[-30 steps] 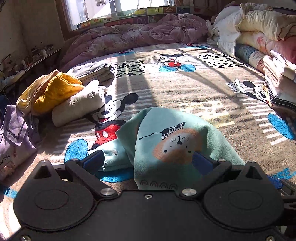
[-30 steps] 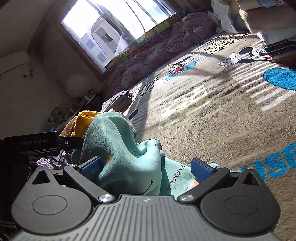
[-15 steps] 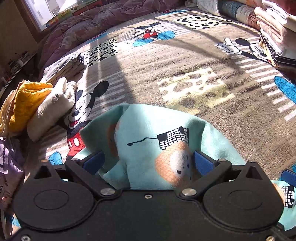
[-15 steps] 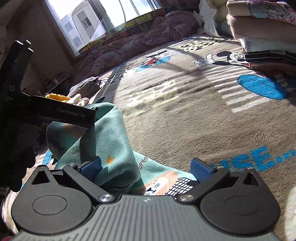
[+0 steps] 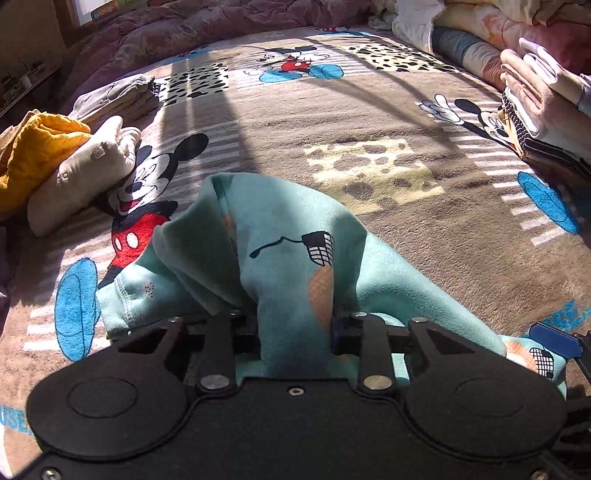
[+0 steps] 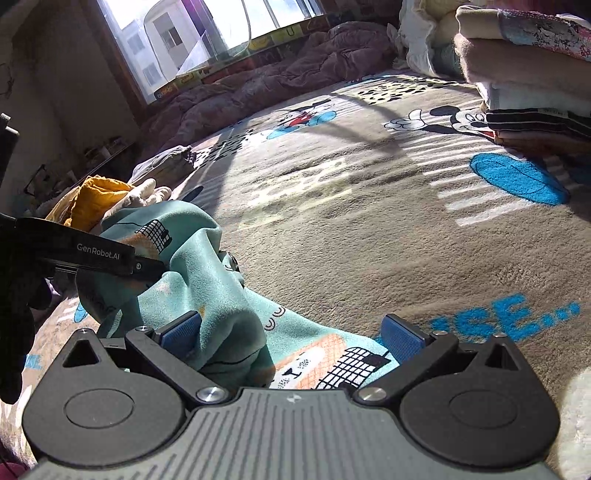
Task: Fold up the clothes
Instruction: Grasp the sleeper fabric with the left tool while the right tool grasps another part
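Garment: soft teal fleece garment (image 5: 295, 258) with printed nets, bunched in a peak on the brown plush cartoon-mouse blanket (image 5: 369, 122).
Left gripper (image 5: 295, 325): jaws just closed, pinching a fleece fold.
Right gripper (image 6: 291, 332): jaws spread, fleece lying between.
Room: sunny window (image 6: 207, 33) beyond the blanket.

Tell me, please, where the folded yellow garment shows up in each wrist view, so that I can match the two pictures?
Left wrist view: the yellow garment lies at the far left edge, beside a cream garment.
Right wrist view: it sits left of centre, just above the teal garment and behind the left gripper's arm.
Shared landmark: the cream garment touching it, on the cartoon-mouse blanket.
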`<state>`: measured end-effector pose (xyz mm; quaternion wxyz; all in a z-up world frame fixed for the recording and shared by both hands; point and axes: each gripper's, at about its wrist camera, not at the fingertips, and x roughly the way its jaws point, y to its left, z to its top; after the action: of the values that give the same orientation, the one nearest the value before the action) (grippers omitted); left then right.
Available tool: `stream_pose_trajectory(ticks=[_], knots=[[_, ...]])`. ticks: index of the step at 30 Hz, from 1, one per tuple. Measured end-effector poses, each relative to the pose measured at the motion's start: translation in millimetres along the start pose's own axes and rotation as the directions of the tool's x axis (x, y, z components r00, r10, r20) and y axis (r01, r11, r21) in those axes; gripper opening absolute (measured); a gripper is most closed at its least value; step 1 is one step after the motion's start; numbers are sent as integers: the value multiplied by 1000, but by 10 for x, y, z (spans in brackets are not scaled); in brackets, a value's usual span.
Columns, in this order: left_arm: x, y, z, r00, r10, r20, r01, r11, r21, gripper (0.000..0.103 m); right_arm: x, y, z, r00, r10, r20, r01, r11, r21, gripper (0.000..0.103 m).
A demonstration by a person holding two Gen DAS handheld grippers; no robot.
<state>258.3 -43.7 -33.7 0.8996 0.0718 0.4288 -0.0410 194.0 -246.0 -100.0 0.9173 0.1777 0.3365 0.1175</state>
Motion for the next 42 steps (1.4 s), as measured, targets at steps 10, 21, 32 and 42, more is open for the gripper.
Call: stream_pose_trajectory(ticks=[10, 21, 32, 42], knots=[[-615, 99, -610, 992, 8, 125, -9, 1000, 11, 27, -85, 74, -31, 1000, -8, -1, 8, 999, -36, 102], [-956, 28, -1393, 986, 23, 166, -27, 999, 22, 25, -263, 298, -172, 1000, 15, 2, -15, 992, -122, 102], [-1209, -20, -2131, 991, -20, 132, 10, 997, 72, 24, -770, 108, -372, 953, 303, 21, -304, 953, 4, 102], [-1704, 607, -2293, 963, -240, 122, 246, 968, -38, 66, -843, 150, -612, 932, 357, -66, -352, 933, 71, 102]])
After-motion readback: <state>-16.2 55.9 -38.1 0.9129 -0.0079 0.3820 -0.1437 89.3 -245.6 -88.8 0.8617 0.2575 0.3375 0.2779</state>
